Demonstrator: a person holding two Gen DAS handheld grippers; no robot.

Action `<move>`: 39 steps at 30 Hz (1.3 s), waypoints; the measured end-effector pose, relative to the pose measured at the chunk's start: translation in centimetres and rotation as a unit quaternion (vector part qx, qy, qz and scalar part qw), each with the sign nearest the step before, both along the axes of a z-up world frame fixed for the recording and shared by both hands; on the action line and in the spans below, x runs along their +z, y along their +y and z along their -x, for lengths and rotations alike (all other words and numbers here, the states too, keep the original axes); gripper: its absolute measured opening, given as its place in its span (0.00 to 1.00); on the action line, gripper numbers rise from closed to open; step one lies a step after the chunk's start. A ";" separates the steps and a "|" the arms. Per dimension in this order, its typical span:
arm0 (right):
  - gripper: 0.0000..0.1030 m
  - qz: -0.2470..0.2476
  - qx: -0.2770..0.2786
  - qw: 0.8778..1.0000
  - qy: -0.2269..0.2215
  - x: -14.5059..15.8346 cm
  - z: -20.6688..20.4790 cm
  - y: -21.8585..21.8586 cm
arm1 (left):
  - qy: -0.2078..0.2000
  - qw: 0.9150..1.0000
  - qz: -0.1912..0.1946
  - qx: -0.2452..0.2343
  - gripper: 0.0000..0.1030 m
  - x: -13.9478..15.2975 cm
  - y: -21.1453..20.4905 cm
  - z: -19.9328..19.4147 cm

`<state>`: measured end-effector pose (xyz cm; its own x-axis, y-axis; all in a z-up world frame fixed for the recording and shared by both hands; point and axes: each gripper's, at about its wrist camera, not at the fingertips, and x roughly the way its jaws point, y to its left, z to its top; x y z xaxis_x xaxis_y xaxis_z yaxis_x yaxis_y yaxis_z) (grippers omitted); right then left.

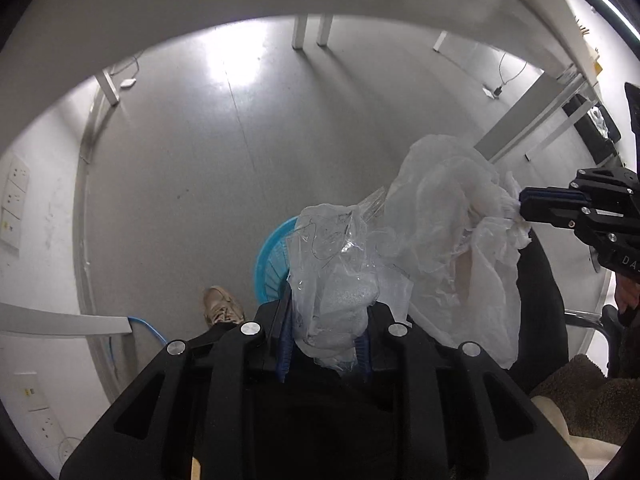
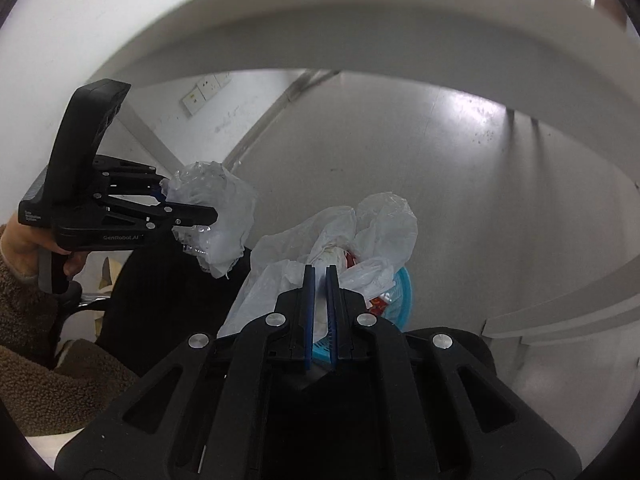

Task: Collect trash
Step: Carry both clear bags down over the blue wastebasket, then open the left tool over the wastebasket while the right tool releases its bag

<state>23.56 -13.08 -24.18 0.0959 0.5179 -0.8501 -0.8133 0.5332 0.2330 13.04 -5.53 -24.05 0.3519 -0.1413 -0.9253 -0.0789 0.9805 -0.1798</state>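
Between the blue pads of the left gripper [image 1: 324, 344], at six o'clock in its own view, sits a crumpled wad of clear plastic film [image 1: 332, 272], pinched with the jaws only partly apart. The same wad shows in the right wrist view at nine o'clock, bulging out of that gripper's tip.

The right gripper [image 2: 320, 316] has its jaws nearly together on a thin fold of the white plastic bag [image 2: 360, 232]; from the left camera, at three o'clock, its fingertips [image 1: 528, 204] bite a twisted bunch of the bag's edge. The bag hangs slack between the two grippers and drapes over the blue slatted bin [image 2: 400, 300] below them, with something red showing inside its mouth.

The bin stands on the grey floor [image 1: 192, 168] under a white table edge [image 2: 360, 32]. A tan shoe [image 1: 220, 306] rests just beside the bin at seven o'clock in the left view, and a brown fleece sleeve [image 2: 36, 340] lies at eight o'clock in the right view.
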 end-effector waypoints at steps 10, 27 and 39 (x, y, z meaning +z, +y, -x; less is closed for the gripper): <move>0.05 0.069 0.024 0.997 0.030 -6.8 -2.4 2.6 | 0.060 0.998 0.015 -0.033 0.23 -5.0 -0.8 -2.7; 0.92 0.100 0.057 0.993 0.025 -8.1 -3.3 3.0 | -0.044 0.994 0.075 -0.069 0.94 -1.1 -1.3 -1.4; 0.92 0.077 0.061 0.995 -0.005 -4.5 -1.6 2.3 | -0.079 0.993 0.057 -0.071 0.94 1.6 -2.1 0.5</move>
